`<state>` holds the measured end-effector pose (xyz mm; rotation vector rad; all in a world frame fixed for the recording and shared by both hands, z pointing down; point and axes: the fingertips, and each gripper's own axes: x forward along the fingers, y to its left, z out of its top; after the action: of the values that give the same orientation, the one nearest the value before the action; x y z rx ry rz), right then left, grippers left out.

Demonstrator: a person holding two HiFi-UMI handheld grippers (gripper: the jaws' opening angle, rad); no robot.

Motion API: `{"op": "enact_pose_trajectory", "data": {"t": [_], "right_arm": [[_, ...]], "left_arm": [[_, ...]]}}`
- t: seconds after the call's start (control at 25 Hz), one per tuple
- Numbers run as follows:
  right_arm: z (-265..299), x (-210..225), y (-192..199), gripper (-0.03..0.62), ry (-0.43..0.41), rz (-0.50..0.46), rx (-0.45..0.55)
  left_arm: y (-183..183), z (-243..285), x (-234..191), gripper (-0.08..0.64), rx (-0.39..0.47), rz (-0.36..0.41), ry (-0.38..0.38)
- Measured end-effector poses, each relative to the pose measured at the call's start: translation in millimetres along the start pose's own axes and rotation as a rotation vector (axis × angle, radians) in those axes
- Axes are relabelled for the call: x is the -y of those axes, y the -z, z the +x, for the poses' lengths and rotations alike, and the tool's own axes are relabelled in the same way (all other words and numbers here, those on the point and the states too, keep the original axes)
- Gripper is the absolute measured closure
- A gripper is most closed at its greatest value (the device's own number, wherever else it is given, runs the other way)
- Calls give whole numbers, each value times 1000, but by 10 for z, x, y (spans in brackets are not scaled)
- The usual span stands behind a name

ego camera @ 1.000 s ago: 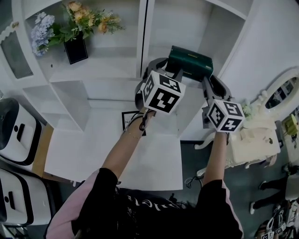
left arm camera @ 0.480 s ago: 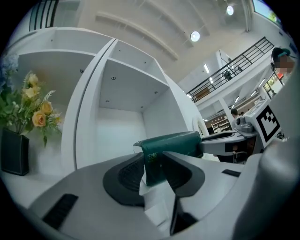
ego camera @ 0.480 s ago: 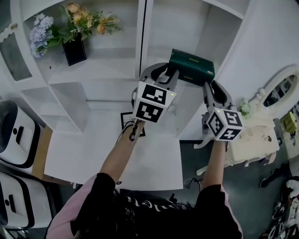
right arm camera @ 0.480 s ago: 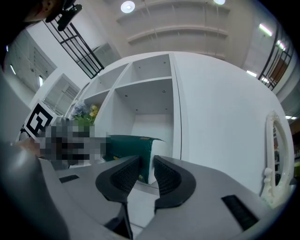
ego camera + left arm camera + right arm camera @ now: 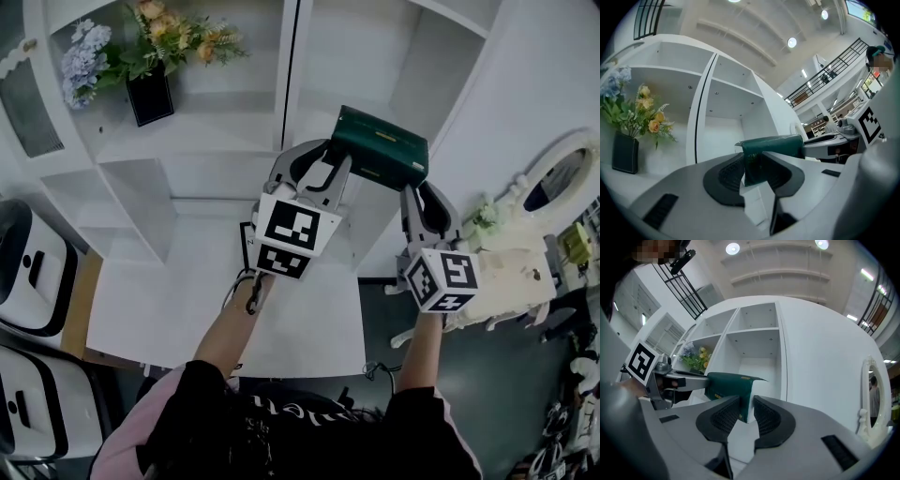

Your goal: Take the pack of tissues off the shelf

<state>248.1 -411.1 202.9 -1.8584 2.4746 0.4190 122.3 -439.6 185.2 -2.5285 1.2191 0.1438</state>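
Observation:
The pack of tissues (image 5: 380, 155) is a dark green soft block, held in the air in front of the white shelf's (image 5: 234, 131) right-hand compartments. My left gripper (image 5: 330, 173) grips its left end; its jaws have just been closing, and the pads now press the pack (image 5: 773, 145) between them. My right gripper (image 5: 413, 192) is shut on the right end, with the thin edge of the pack (image 5: 729, 383) pinched between its ribbed pads (image 5: 726, 418). In each gripper view the other gripper shows at the far end of the pack.
A black vase of flowers (image 5: 150, 94) stands in the upper left compartment. A white desk top (image 5: 187, 300) lies below the shelf, beside white machines (image 5: 28, 272) at the left. A cream dressing table with an oval mirror (image 5: 558, 183) stands to the right.
The left gripper's jaws closed onto the pack's left end. Both grippers and the pack have drawn back from the shelf toward the person.

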Motion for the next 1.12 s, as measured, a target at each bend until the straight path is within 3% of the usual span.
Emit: {"op": "enact_pose_trajectory", "data": {"t": [0.36,0.64,1.12], "right_arm": [[-399,-414,188,482,-39,52,-35],[-714,-778,539,483,-98,102,-115],[-1150,-1392,1112,483,-184,191,-216]], "left_arm": [[16,-548,144,437,-16,61,-31],[472,-1037,274,437,-136,-55,-54],[1037,-1817,454,437,-300,-105,-115]]}}
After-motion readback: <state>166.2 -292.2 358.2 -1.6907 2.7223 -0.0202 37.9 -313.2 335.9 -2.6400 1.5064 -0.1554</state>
